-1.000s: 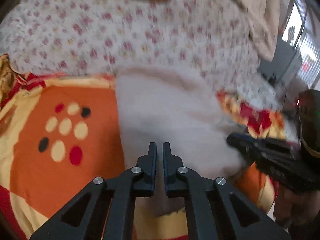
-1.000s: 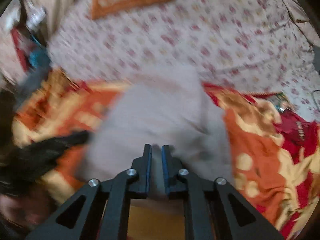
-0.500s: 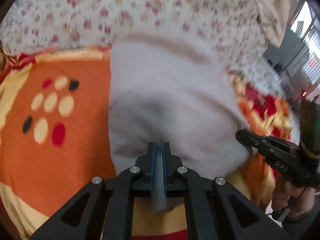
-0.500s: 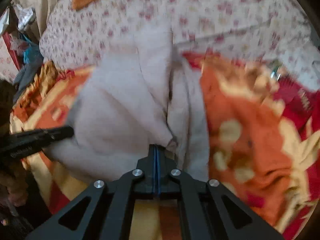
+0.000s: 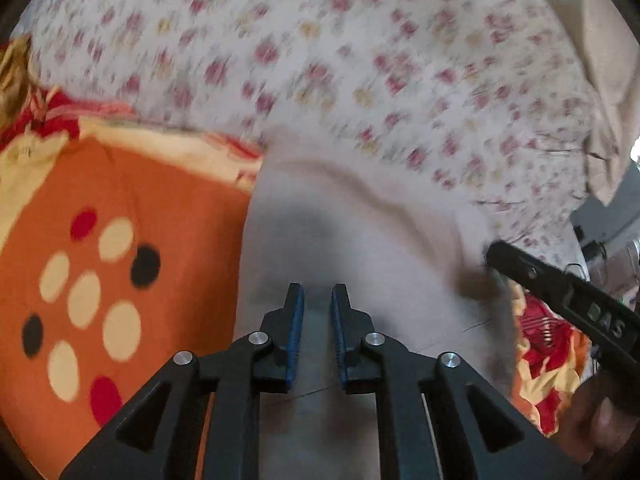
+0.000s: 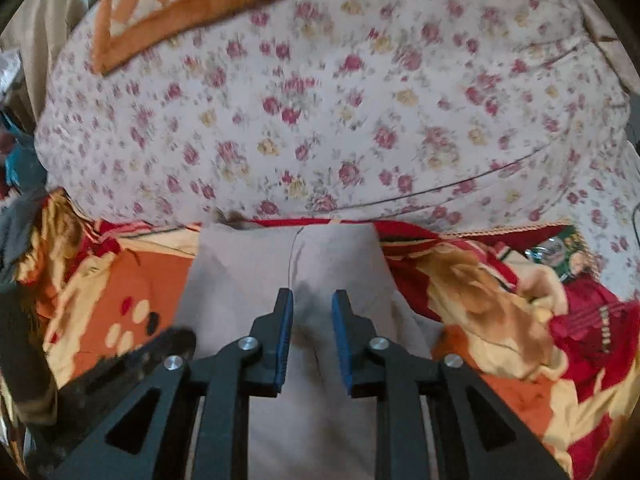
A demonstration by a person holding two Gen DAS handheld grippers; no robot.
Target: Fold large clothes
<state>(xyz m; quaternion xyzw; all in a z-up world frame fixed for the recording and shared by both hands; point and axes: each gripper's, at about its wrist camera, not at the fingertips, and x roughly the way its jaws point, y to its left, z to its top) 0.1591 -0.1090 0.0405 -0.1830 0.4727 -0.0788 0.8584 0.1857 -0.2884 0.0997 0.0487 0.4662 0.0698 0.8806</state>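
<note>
The bed (image 6: 360,92) fills both views, covered by a white sheet printed with small red and yellow flowers. Over the near part of the bed lies an orange blanket (image 5: 132,240) with cream borders, red patches and a cluster of cream, red and black dots. At the far end of the bed, beyond the blanket, sits an orange and cream checked pillow (image 6: 180,4).

The pale grey garment (image 5: 360,248) lies folded on the blanket, its far edge reaching about to the line where blanket meets flowered sheet (the left wrist view is blurred there, so the exact edge is hard to place). In the right wrist view a seam or fold line runs down the middle of the garment (image 6: 260,280).

The left gripper (image 5: 317,300) hangs just above the near part of the garment with its blue-padded jaws parted and nothing between them. The right gripper (image 6: 312,304) is likewise released, jaws apart over the garment's middle, gripping no cloth. In the left wrist view the right gripper (image 5: 560,292) shows as a dark arm at the garment's right edge.
</note>
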